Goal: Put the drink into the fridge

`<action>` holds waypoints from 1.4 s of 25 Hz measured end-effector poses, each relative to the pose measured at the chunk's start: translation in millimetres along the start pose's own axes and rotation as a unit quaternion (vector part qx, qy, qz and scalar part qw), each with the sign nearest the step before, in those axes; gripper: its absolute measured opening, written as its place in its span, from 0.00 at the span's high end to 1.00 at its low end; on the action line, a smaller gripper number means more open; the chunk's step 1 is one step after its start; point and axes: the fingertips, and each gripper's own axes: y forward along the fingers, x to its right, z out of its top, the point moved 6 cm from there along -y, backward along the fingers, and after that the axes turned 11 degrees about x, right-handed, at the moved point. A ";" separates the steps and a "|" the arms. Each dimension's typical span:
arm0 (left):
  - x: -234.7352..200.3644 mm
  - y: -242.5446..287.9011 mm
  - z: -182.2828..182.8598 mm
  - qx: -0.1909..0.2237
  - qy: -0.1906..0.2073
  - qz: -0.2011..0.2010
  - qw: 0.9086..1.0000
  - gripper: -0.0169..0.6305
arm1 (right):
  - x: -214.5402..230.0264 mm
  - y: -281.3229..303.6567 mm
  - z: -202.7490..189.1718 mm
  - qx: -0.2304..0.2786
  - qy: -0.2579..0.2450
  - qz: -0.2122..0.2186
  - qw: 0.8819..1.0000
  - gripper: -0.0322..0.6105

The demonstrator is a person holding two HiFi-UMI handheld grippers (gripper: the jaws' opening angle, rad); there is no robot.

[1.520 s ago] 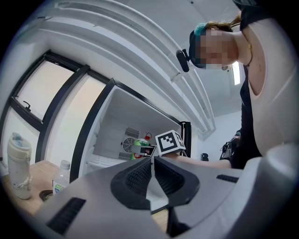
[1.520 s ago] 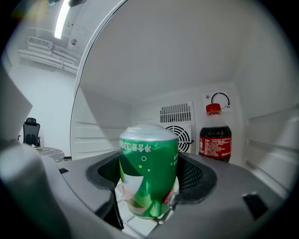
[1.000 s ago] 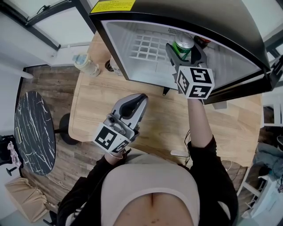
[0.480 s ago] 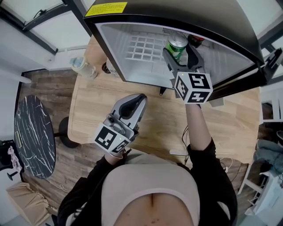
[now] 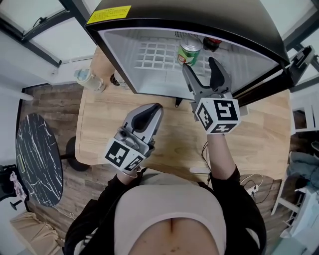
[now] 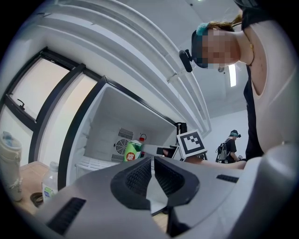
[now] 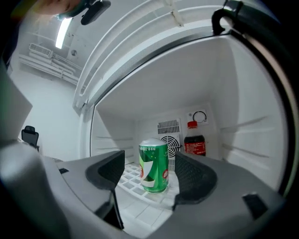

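Obs., head view: fridge [image 5: 209,12] stands open on the worktop [image 5: 169,144]. The green drink can [image 5: 190,50] is upright on the white wire shelf [image 5: 154,52] inside, toward the back. A cola bottle [image 5: 212,44] is near it, at about 2 o'clock from the can.

Right tool [image 5: 198,63]: jaws spread wide, gripping nothing. The can lies at about 11 o'clock, just past the fingertips. In the right gripper view it shows in the gap between the pads, touching neither.

Left tool [image 5: 152,110]: jaws pressed together with nothing between them. It hangs over the worktop at about 8 o'clock from the right tool, clear of the fridge.

A clear plastic bottle [image 5: 87,79] stands on the worktop at 9 o'clock from the fridge opening.

Judgement, task state: the drink looks placed and only the door is left to close.

Judgement, handling:
- Thin metal wall, so it is stiff along its length but dents under a hard squeeze.
- The printed skin is smooth and probably slick against the pads.
- Fill level cannot be told, so assume full and moderately heavy.
- The narrow base may rock on the shelf wires if nudged.
- If it is taken up again, clamp across the mid-body with pads on opposite sides, below the top rim, using moderate force.
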 end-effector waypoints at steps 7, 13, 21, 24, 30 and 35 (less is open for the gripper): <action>7.8 12.1 -2.5 0.001 -0.003 -0.019 1.000 0.93 | -5.4 -29.3 7.8 0.001 -0.028 -0.001 1.000 0.41; 15.7 23.0 -1.9 0.004 -0.004 -0.037 0.999 0.93 | -13.2 -55.2 7.6 -0.002 -0.035 -0.005 0.999 0.55; 26.4 32.5 -3.7 0.001 -0.012 -0.057 0.998 0.93 | -21.2 -81.9 12.8 0.013 -0.022 -0.008 1.000 0.77; 29.4 34.9 -4.3 0.000 -0.012 -0.063 0.998 0.93 | -23.6 -87.6 14.1 0.015 -0.019 -0.008 1.000 0.82; 33.8 35.3 -6.6 -0.002 -0.015 -0.065 0.998 0.93 | -26.3 -96.8 14.3 0.024 -0.010 -0.009 1.000 0.88; 38.7 37.2 -9.7 -0.002 -0.018 -0.066 0.998 0.93 | -27.4 -105.2 9.7 0.019 0.006 -0.003 1.000 0.89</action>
